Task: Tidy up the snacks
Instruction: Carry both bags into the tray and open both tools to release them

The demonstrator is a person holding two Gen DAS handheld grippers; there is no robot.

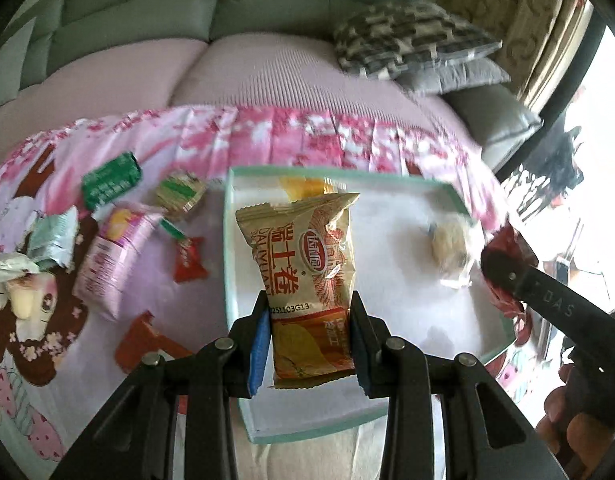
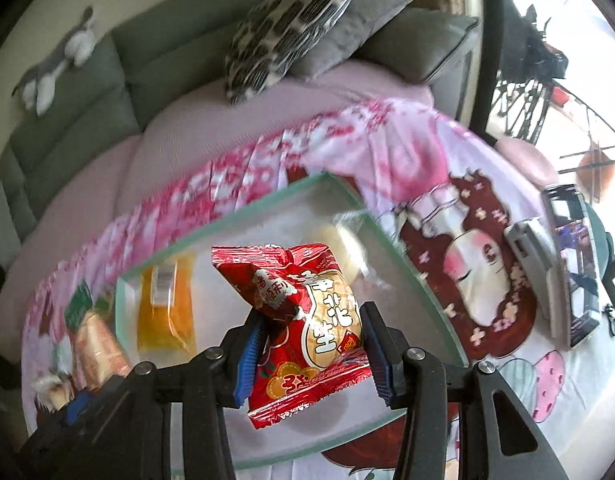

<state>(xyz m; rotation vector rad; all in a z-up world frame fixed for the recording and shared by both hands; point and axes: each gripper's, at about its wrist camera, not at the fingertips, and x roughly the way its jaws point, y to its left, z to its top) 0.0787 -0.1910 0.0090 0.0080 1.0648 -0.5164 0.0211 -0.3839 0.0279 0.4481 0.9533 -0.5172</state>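
My left gripper [image 1: 309, 312] is shut on a gold and orange snack packet [image 1: 303, 264], held over the clear tray [image 1: 227, 240] with a pale green rim. Inside that tray lie a yellow packet [image 1: 303, 186] at the far side and a pale round snack in clear wrap [image 1: 449, 246]. My right gripper [image 2: 311, 330] is shut on a red peanut packet [image 2: 307, 320] above the same tray [image 2: 411, 264]; it also shows at the right edge of the left wrist view as a black finger with the red packet [image 1: 503, 264]. The yellow packet [image 2: 167, 300] lies in the tray's left part.
Several loose snacks lie on the pink printed cloth left of the tray: a green packet [image 1: 109, 180], a pink packet [image 1: 109, 260], a small red sweet [image 1: 189, 262], an orange wrapper [image 1: 143, 340]. A phone [image 2: 575, 264] and grey device [image 2: 535, 256] lie at the right. Cushions [image 1: 411, 40] sit behind on the sofa.
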